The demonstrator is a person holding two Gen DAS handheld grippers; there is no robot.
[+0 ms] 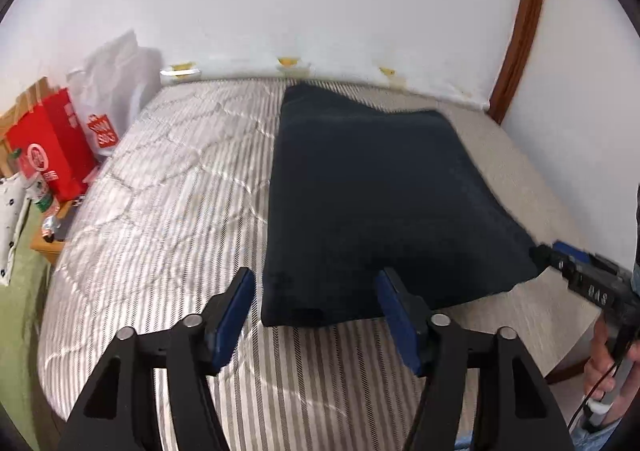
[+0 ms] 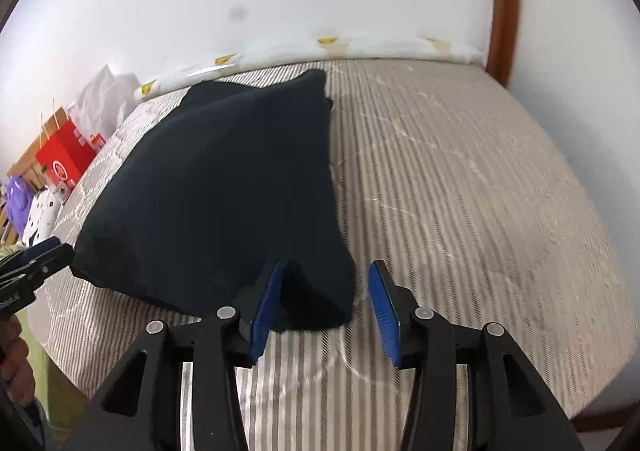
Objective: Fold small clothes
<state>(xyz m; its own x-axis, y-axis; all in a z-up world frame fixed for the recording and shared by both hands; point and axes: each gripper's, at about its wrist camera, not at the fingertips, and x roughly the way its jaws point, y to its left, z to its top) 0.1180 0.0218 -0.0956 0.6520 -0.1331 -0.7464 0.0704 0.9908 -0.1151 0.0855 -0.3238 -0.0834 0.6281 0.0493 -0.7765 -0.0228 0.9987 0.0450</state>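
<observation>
A dark navy garment (image 1: 372,203) lies flat on the striped mattress (image 1: 168,211), stretching from the near edge toward the wall. My left gripper (image 1: 316,279) is open, its jaws either side of the garment's near left corner. In the right wrist view the garment (image 2: 224,195) fills the left half. My right gripper (image 2: 326,271) is open around the garment's near right corner. The right gripper also shows at the right edge of the left wrist view (image 1: 560,255), and the left gripper at the left edge of the right wrist view (image 2: 48,251).
A red paper bag (image 1: 52,147) and a white plastic bag (image 1: 116,87) stand beside the mattress at the left, with clutter on a wooden stand. A white wall runs behind the bed. A brown wooden post (image 1: 520,31) stands at the far right corner.
</observation>
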